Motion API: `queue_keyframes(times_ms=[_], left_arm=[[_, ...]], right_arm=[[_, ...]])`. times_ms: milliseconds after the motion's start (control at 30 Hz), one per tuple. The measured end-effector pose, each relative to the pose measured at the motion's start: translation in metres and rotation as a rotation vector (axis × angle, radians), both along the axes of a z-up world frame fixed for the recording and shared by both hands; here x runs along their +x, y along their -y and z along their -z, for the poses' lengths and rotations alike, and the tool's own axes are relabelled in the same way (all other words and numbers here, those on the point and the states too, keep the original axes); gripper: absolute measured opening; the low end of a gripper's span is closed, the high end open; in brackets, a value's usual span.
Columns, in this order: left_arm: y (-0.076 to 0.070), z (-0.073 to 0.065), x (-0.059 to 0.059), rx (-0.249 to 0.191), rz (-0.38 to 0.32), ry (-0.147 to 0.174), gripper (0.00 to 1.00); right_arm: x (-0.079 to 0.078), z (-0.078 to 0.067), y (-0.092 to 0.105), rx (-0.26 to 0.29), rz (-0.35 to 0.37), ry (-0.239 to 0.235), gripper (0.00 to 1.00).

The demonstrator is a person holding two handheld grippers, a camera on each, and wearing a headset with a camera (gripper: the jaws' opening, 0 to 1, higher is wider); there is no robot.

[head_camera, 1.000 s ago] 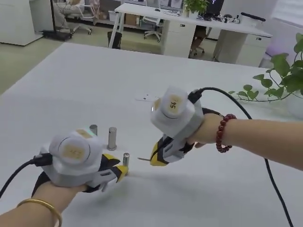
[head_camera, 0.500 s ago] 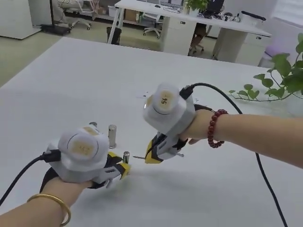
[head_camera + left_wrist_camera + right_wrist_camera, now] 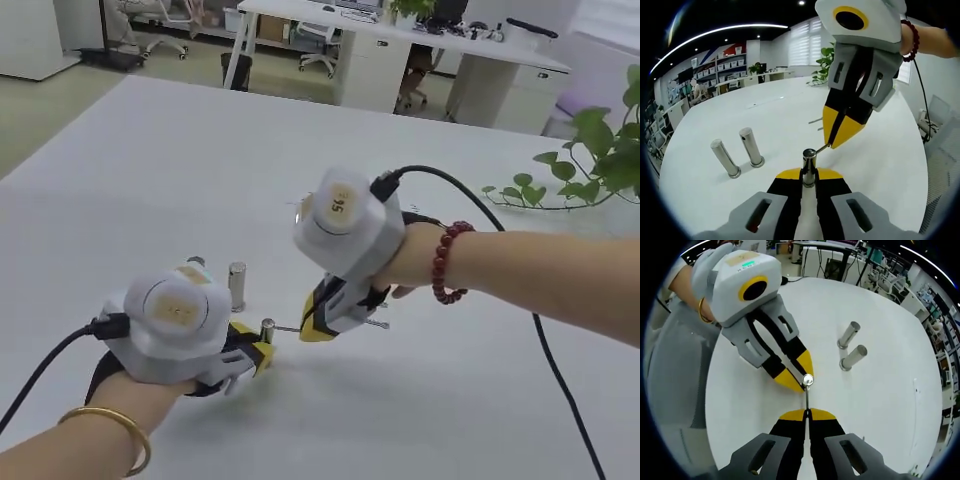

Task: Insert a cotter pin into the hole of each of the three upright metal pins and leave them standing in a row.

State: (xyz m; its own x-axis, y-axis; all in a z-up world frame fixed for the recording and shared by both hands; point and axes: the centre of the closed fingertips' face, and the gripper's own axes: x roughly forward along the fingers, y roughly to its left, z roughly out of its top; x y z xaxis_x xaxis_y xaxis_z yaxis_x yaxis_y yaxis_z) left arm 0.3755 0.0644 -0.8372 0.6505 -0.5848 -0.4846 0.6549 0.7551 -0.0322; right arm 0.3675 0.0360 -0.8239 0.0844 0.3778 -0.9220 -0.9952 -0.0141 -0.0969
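My left gripper (image 3: 809,176) is shut on the base of a small upright metal pin (image 3: 809,165) that stands on the white table. My right gripper (image 3: 807,414) is shut on a thin cotter pin (image 3: 806,399), held level, and its tip touches the head of that metal pin (image 3: 807,380). In the head view the cotter pin (image 3: 287,329) bridges the gap between the right gripper (image 3: 305,330) and the held pin (image 3: 267,329). Two other metal pins (image 3: 751,146) (image 3: 725,158) stand upright to the left, apart from the grippers.
Spare cotter pins (image 3: 815,120) lie on the table beyond the right gripper. A black cable (image 3: 560,330) trails from the right gripper across the table. A green plant (image 3: 600,150) hangs over the table's far right edge. Office desks and chairs stand beyond the table.
My right gripper has moved left with the cotter pin, closing the gap until its tip meets the head of the held pin. The left gripper has stayed put.
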Motion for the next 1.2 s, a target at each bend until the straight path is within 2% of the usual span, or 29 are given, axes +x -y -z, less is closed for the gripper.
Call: queue_keyframes(times_ms=[467, 700, 1200], left_arm=[[0.0, 0.0, 0.001, 0.005, 0.0, 0.004, 0.07], [0.0, 0.0, 0.0, 0.006, -0.002, 0.005, 0.07], [0.002, 0.001, 0.001, 0.021, 0.01, 0.01, 0.07]], right_arm=[[0.0, -0.004, -0.004, -0.042, -0.016, 0.01, 0.03], [-0.001, -0.006, -0.003, -0.058, 0.001, 0.009, 0.03], [0.0, -0.012, 0.0, -0.028, 0.014, 0.006, 0.03]])
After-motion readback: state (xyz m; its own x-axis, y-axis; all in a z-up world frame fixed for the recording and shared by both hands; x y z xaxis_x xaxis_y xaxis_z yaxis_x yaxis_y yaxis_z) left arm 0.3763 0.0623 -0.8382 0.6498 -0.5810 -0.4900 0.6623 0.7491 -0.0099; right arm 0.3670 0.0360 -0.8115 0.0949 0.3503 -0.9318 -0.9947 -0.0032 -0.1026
